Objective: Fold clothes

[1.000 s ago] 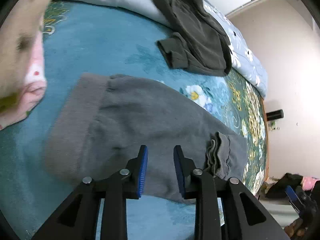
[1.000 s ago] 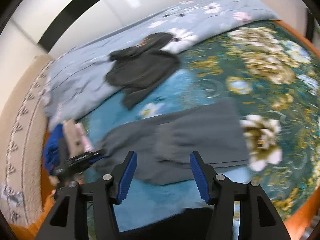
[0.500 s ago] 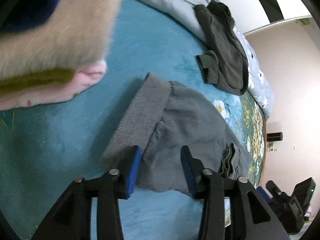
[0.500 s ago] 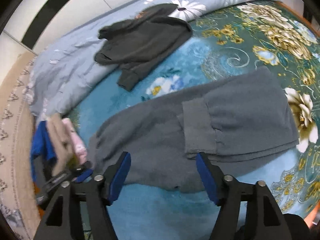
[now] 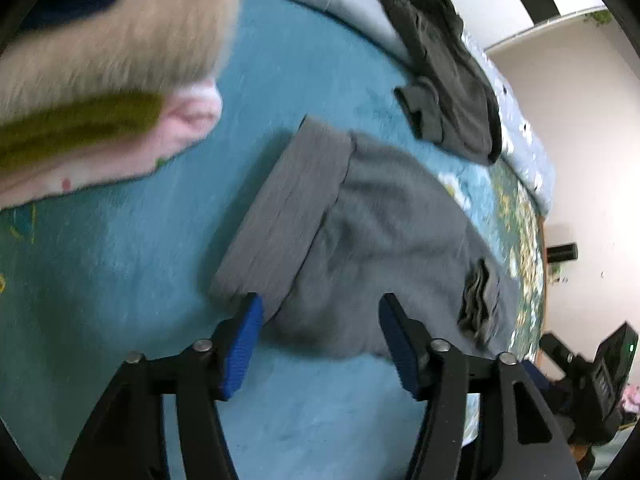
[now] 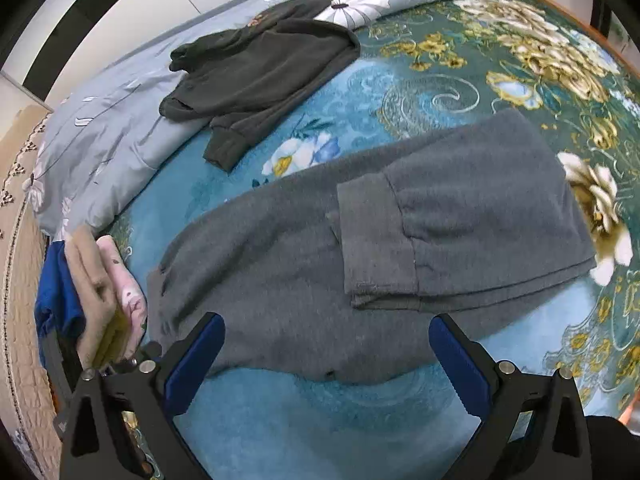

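- The grey sweatpants [image 6: 320, 264] lie flat on the teal floral bedspread [image 6: 460, 80], already doubled once: the cuffed leg end [image 6: 372, 240] rests on top of the lower layer near the middle of the garment.
- In the left wrist view the wide ribbed waistband [image 5: 288, 216] faces the left gripper [image 5: 320, 344], with the bunched cuffs [image 5: 476, 300] farther along to the right.
- The left gripper has its tongs spread apart and holds nothing; it sits just short of the waistband's near corner, with its left blue pad close to the fabric edge. That view is blurred, so contact cannot be told.
- The right gripper [image 6: 326, 364] also stands wide apart and empty, above the near long edge of the pants.
- The fabric looks like thick fleece: soft, limp and fairly light, likely to sag and drag on the plush cover rather than slide cleanly.
- The best hold is probably the waistband, which is denser and stiffer than the legs, pinched at its corner through all layers so the lower one does not stay behind.
- A second hold on the near edge would keep the fold square.
- A dark sweatshirt [image 6: 256, 68] lies unfolded farther back, partly on the pale quilt [image 6: 104, 128], and a stack of folded clothes [image 6: 100, 300] sits just beside the waistband end.
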{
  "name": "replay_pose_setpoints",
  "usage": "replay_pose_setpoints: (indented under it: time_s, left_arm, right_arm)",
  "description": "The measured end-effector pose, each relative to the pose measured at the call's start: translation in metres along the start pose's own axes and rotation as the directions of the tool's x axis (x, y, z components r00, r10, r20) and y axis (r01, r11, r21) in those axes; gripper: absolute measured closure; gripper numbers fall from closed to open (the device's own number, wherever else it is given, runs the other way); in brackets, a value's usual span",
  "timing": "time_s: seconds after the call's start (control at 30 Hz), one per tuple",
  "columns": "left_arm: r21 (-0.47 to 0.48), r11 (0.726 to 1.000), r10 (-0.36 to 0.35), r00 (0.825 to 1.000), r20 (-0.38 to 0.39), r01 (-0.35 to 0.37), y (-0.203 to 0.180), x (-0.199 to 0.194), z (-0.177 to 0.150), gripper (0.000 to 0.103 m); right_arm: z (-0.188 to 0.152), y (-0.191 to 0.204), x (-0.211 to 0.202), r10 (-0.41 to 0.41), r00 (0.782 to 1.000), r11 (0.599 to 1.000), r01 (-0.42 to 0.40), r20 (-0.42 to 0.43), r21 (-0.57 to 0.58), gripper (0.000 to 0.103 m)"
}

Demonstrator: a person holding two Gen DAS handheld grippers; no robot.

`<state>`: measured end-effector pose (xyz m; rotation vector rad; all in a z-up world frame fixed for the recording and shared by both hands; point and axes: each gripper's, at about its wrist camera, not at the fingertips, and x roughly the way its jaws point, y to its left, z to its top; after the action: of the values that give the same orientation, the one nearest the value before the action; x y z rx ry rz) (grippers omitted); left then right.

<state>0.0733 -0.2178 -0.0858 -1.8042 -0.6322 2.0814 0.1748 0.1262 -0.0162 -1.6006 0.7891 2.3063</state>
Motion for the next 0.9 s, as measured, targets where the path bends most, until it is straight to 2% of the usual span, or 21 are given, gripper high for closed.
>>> replay_pose_setpoints:
  time_s: [0.1,0.2,0.23,0.3,0.43,0.53,0.63,0.67,0.73,0.83,0.9]
  left_arm:
    - [-0.031,0.999,0.012,1.000,-0.016,-0.013,0.010,0.006,-0.002,0.038]
    - [-0.141,0.989,-0.036,0.999,0.008,0.037,0.023,0.014,0.003,0.036]
    - [-0.178,0.982,-0.053,0.998,0.017,0.056,0.027,0.017,0.005,0.033]
    - [-0.257,0.961,-0.099,0.995,0.027,0.103,0.036,0.023,0.003,0.033]
    - [-0.372,0.905,-0.175,0.977,0.118,0.207,0.050,0.026,0.003,0.033]
    - [-0.501,0.809,-0.260,0.951,0.167,0.309,0.061,0.033,0.001,0.033]
    - [-0.631,0.678,-0.317,0.925,0.210,0.376,0.073,0.044,-0.006,0.033]
    - [-0.643,0.672,-0.301,0.929,0.217,0.368,0.073,0.043,-0.006,0.035]
    - [-0.645,0.687,-0.248,0.942,0.224,0.334,0.069,0.038,-0.002,0.050]
    - [-0.545,0.794,-0.171,0.960,0.224,0.268,0.046,0.023,0.014,0.075]
    - [-0.463,0.854,-0.134,0.960,0.246,0.238,0.029,0.011,0.025,0.080]
  right_arm:
    - [-0.002,-0.006,0.003,0.016,1.000,0.999,-0.016,-0.014,0.032,0.000]
    - [-0.002,-0.012,0.003,0.049,0.999,0.997,-0.048,-0.014,0.064,0.000]
    - [-0.002,-0.013,0.002,0.055,0.998,0.996,-0.054,-0.012,0.069,0.000]
    - [-0.003,-0.015,0.001,0.072,0.997,0.994,-0.072,-0.004,0.077,0.000]
    - [-0.003,-0.017,0.002,0.093,0.996,0.991,-0.092,-0.005,0.095,0.000]
    - [-0.003,-0.015,0.005,0.099,0.995,0.991,-0.098,-0.015,0.092,0.000]
    - [-0.003,-0.017,0.005,0.113,0.993,0.989,-0.112,-0.011,0.100,0.000]
    - [-0.004,-0.018,0.006,0.117,0.993,0.988,-0.115,-0.011,0.105,0.000]
    - [-0.004,-0.020,0.006,0.123,0.992,0.986,-0.121,-0.010,0.116,0.000]
    - [-0.004,-0.021,0.004,0.133,0.991,0.984,-0.132,-0.006,0.121,0.000]
    - [-0.004,-0.021,0.004,0.138,0.990,0.984,-0.136,-0.005,0.119,0.000]
